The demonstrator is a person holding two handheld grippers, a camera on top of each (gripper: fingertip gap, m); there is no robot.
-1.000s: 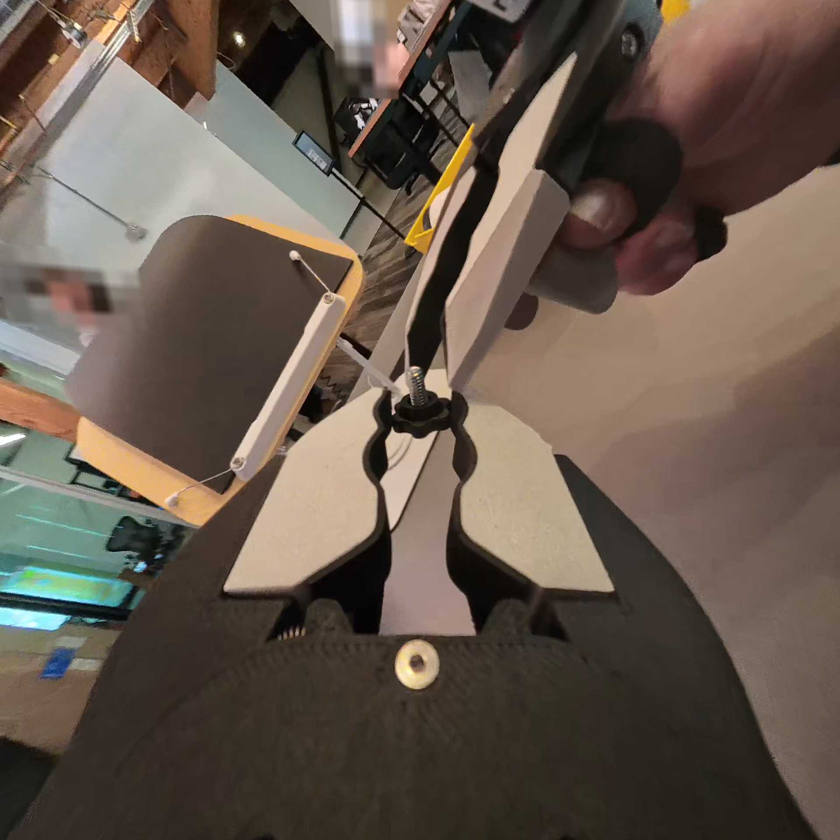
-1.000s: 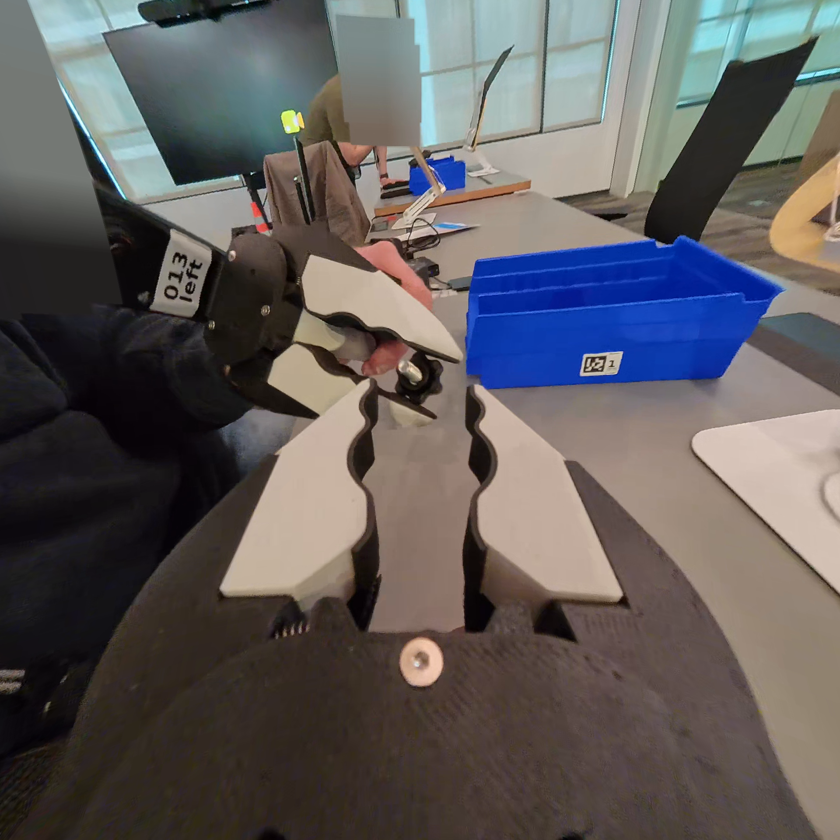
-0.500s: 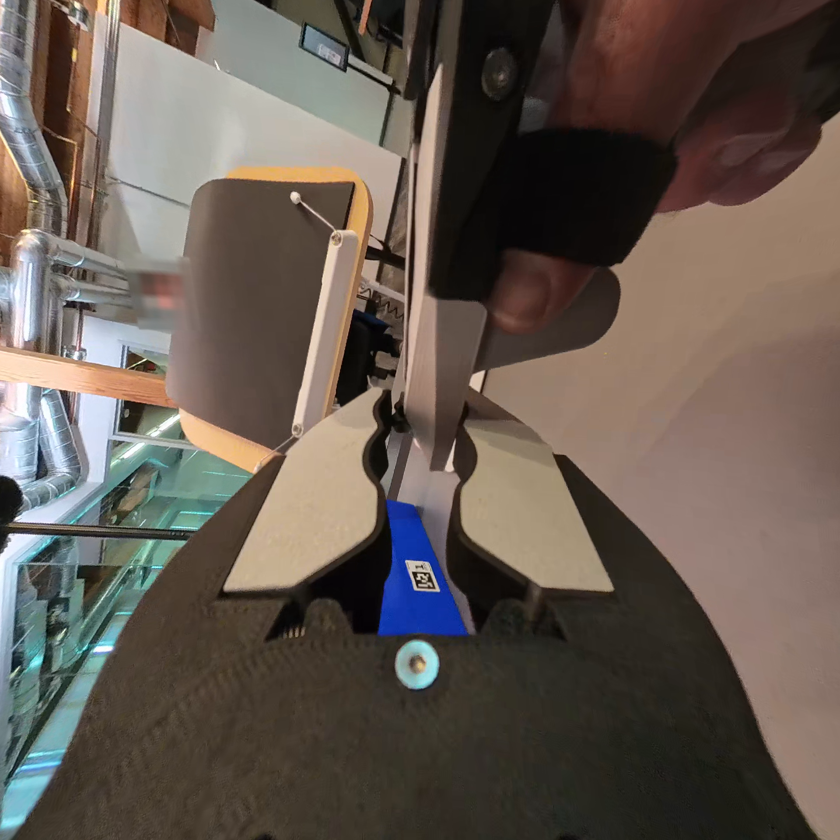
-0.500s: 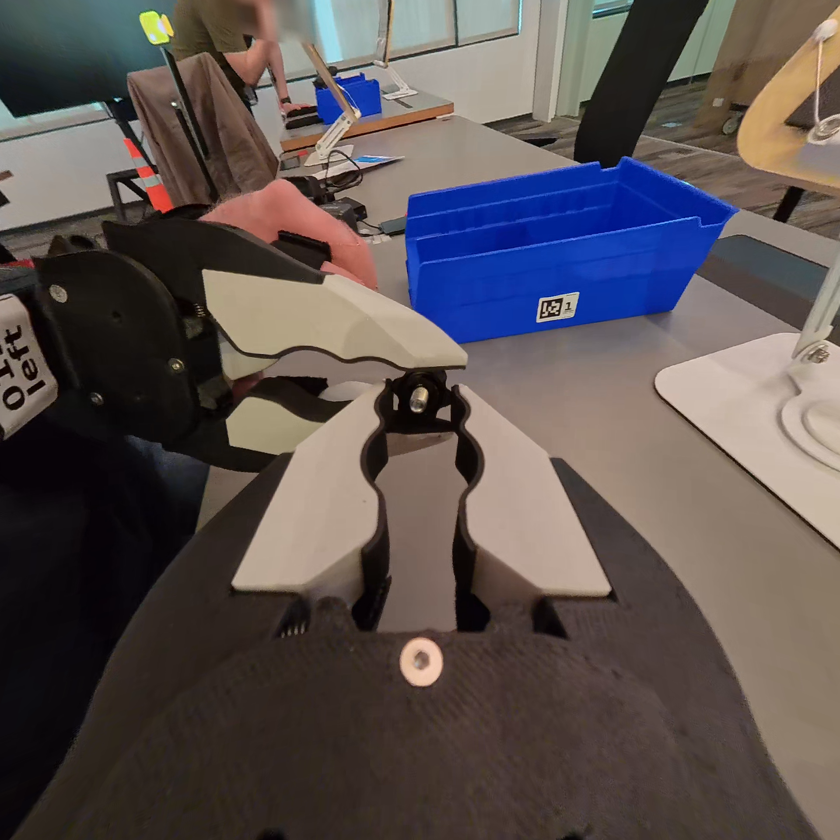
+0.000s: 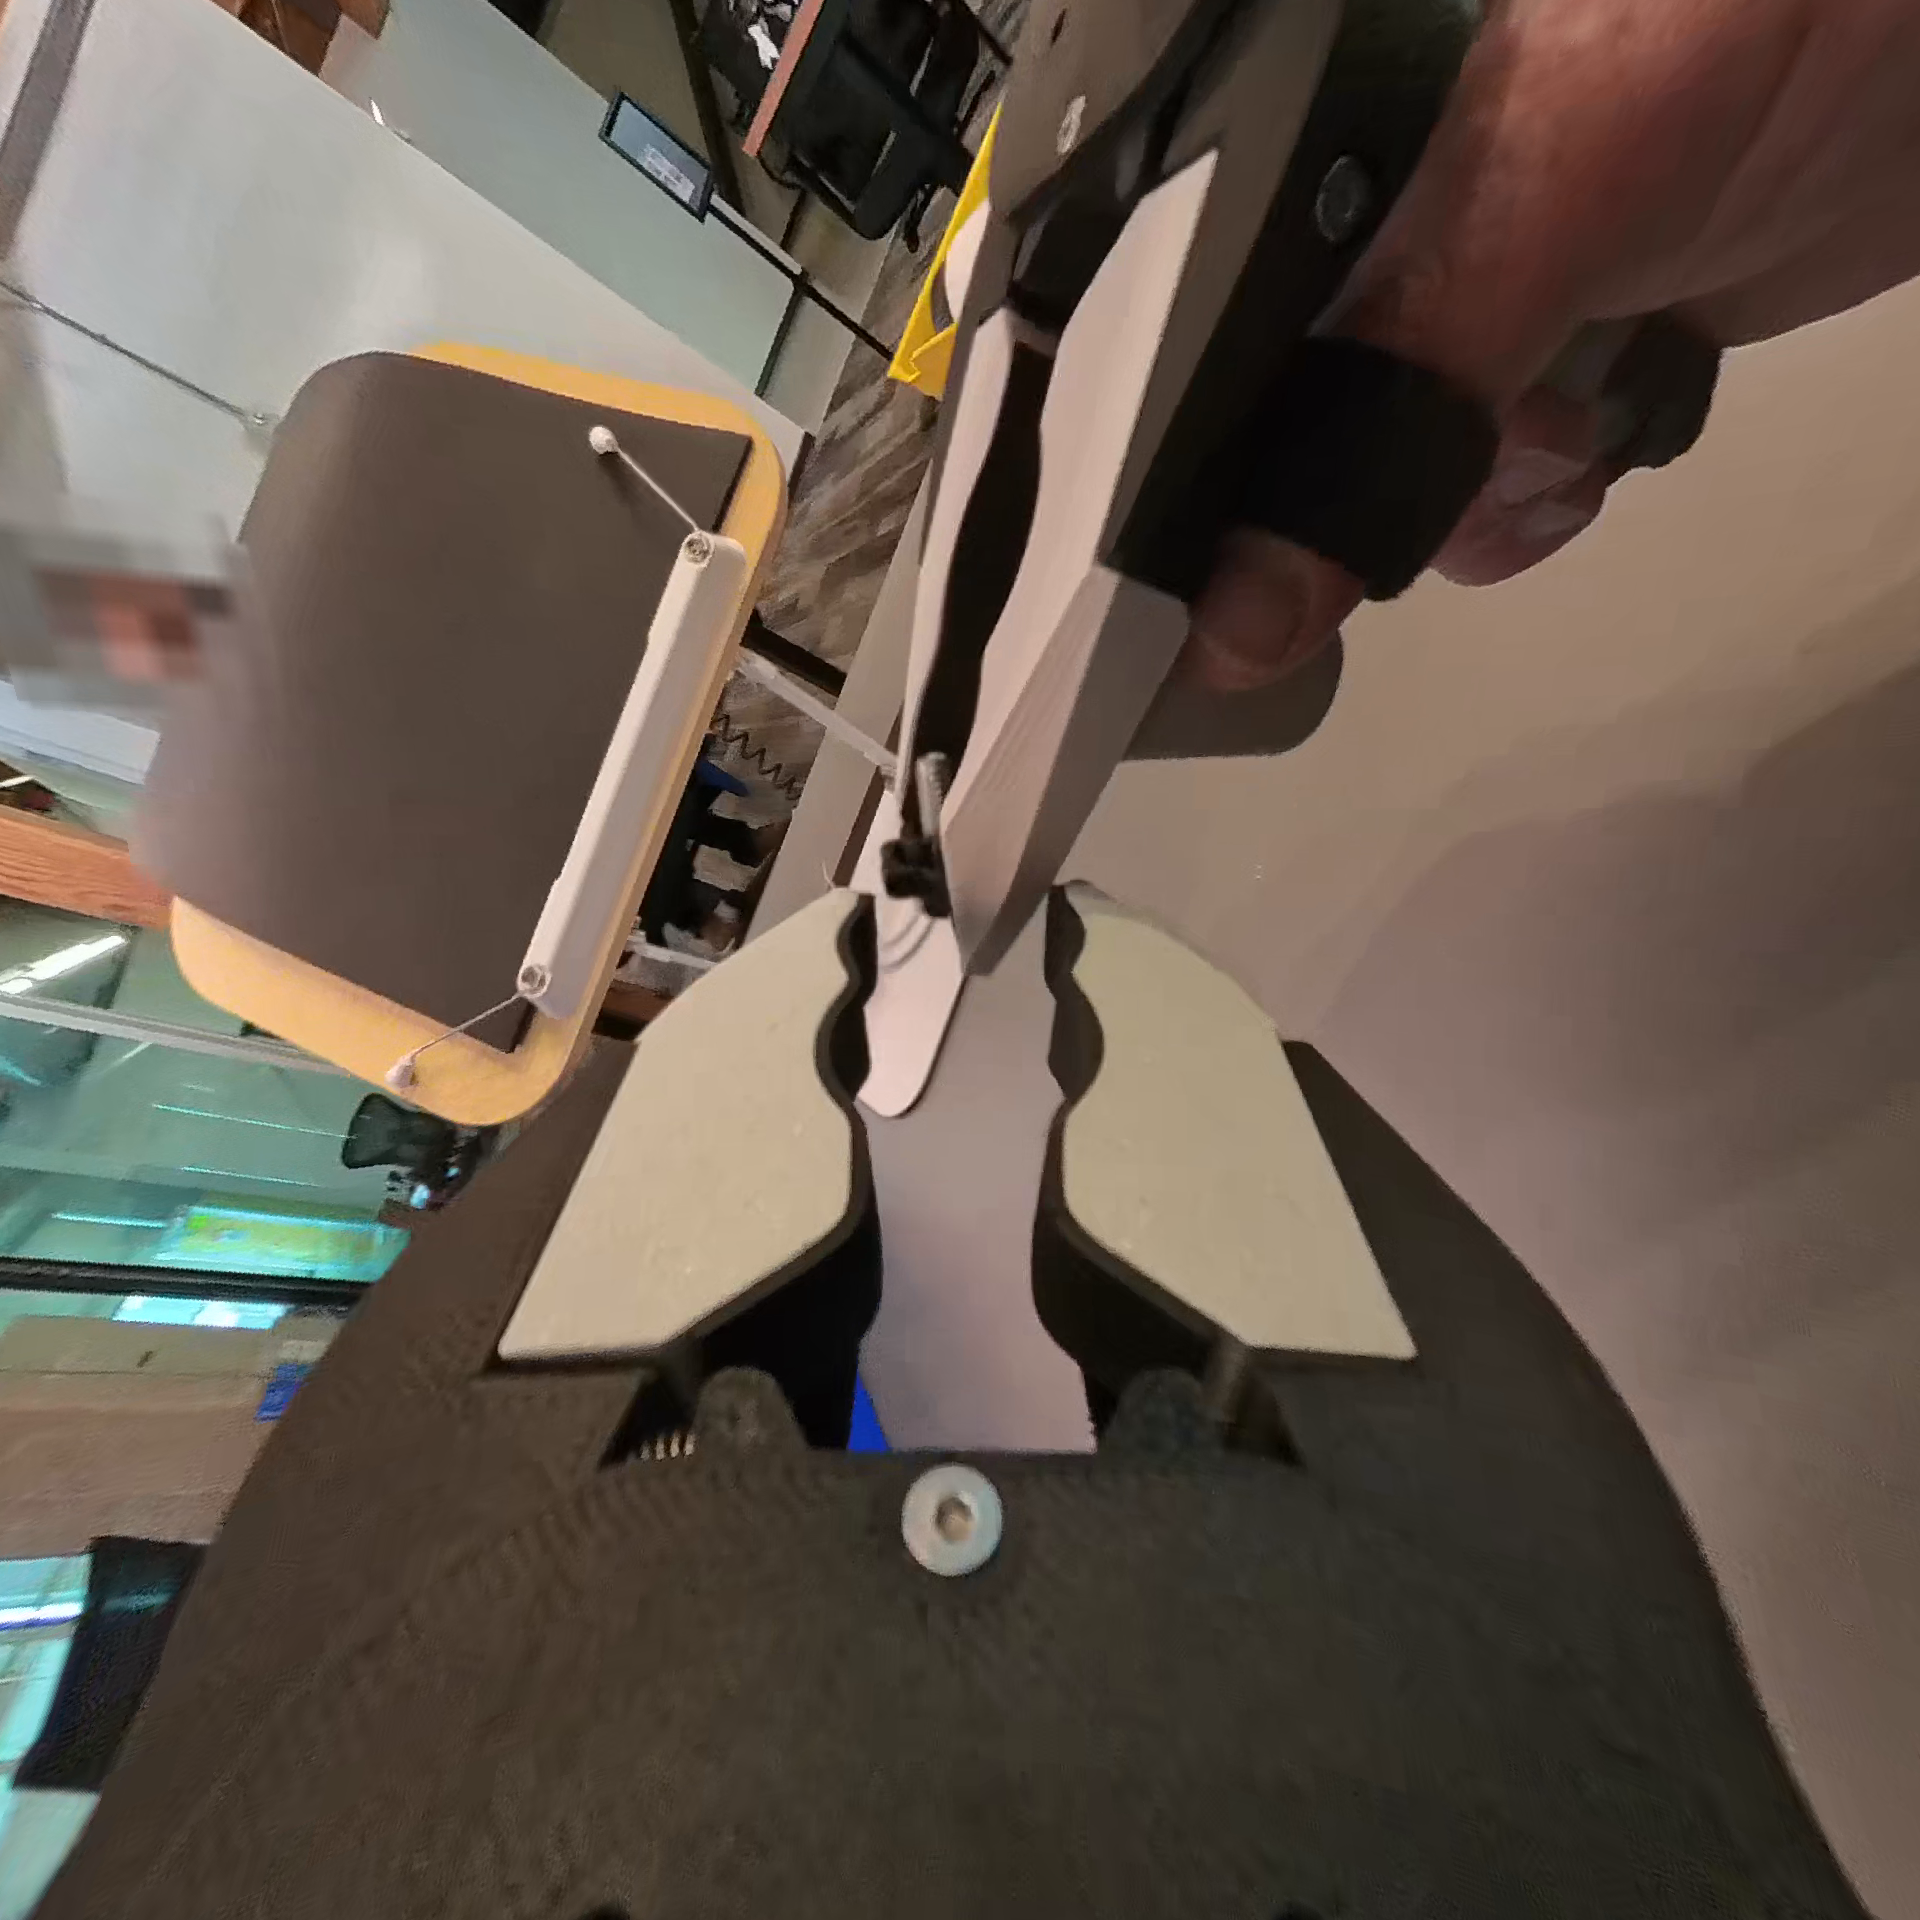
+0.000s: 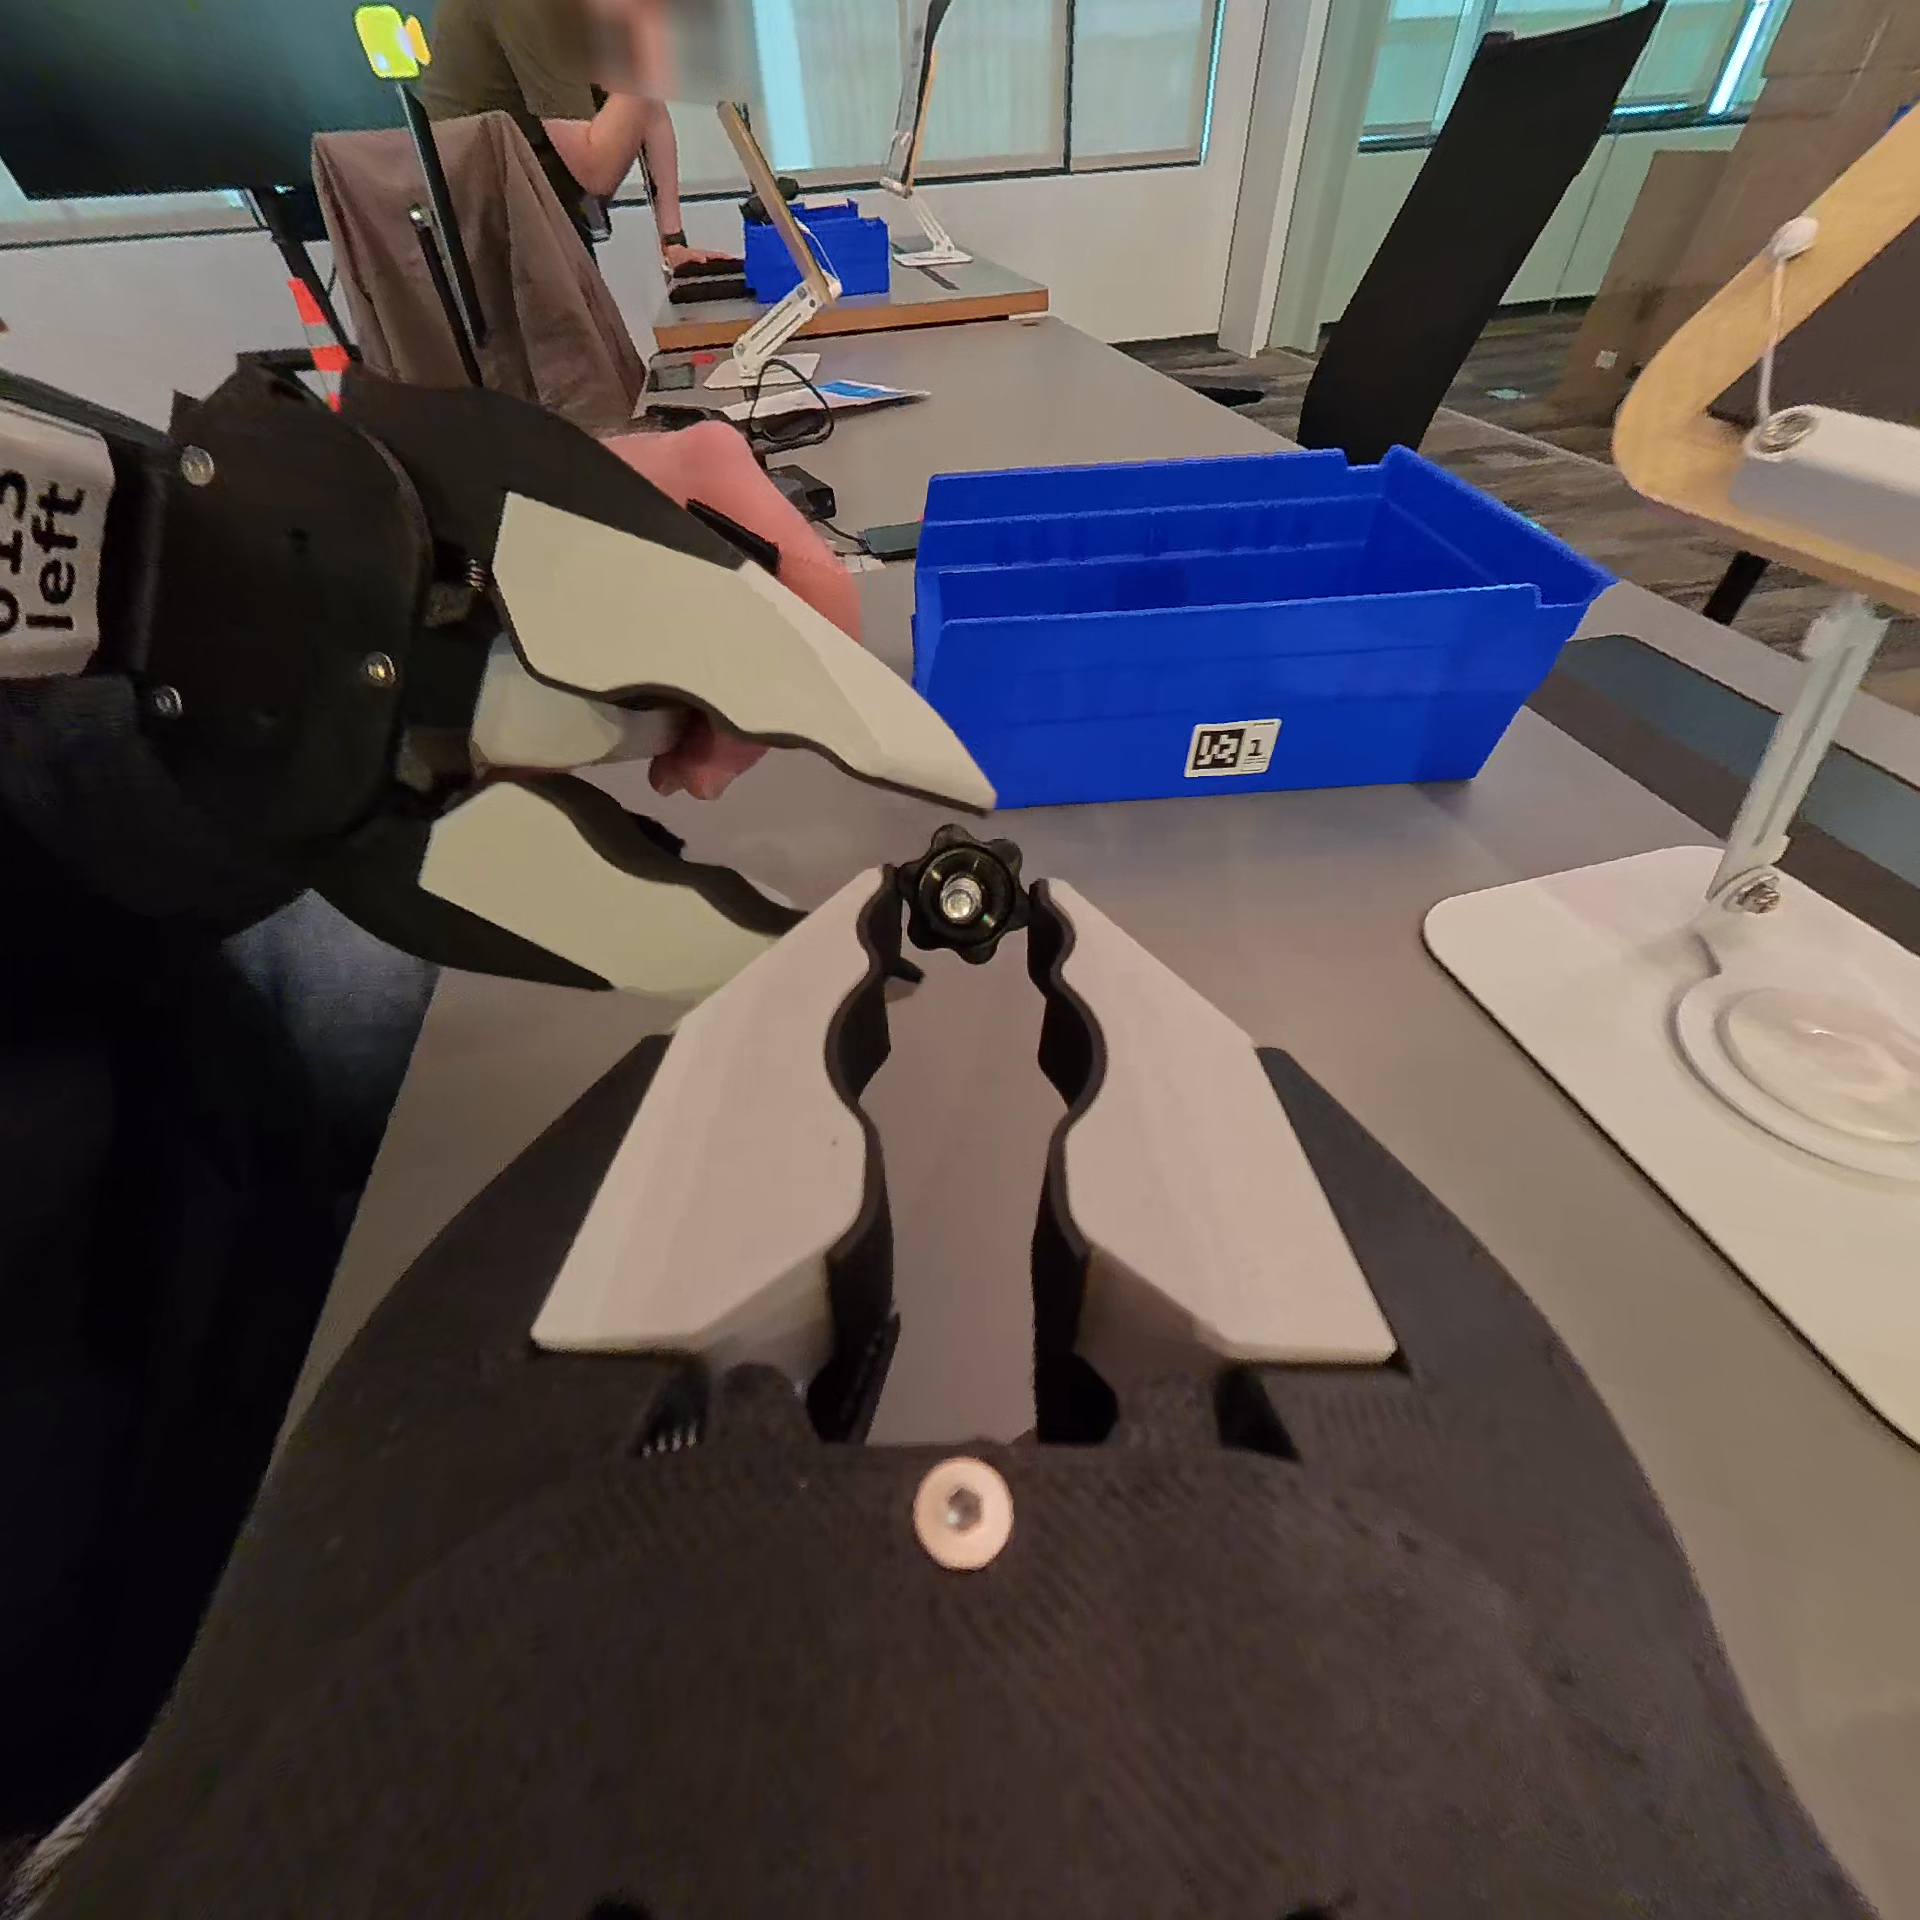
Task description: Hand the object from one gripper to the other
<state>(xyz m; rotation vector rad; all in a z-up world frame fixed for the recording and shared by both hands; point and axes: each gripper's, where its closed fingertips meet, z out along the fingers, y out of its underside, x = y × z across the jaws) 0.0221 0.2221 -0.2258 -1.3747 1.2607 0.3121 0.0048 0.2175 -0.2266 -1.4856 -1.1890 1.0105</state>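
A small black star knob (image 6: pixel 961 902) with a metal screw through it sits between my right gripper's (image 6: pixel 961 891) fingertips, which are shut on it above the grey table (image 6: pixel 1299 935). My left gripper (image 6: pixel 883 862) reaches in from the left, jaws open, with its tips just above and to the left of the knob and not touching it. In the left wrist view my left gripper (image 5: pixel 956 906) is open and empty. There the right gripper (image 5: pixel 925 883) comes down from above and holds the knob (image 5: pixel 914 868) just beyond my left fingertips.
A blue bin (image 6: pixel 1247 623) stands on the table behind the knob. A white stand base (image 6: pixel 1662 987) lies to the right, with a wood-edged dark panel (image 5: pixel 447 707) above it. A person works at a far desk (image 6: pixel 582 125). Both grippers' tips are close together, under 4 cm apart.
One second ago the left gripper held the knob and the right was open. The right gripper shut on the knob, and the left has since opened and drawn back a little.
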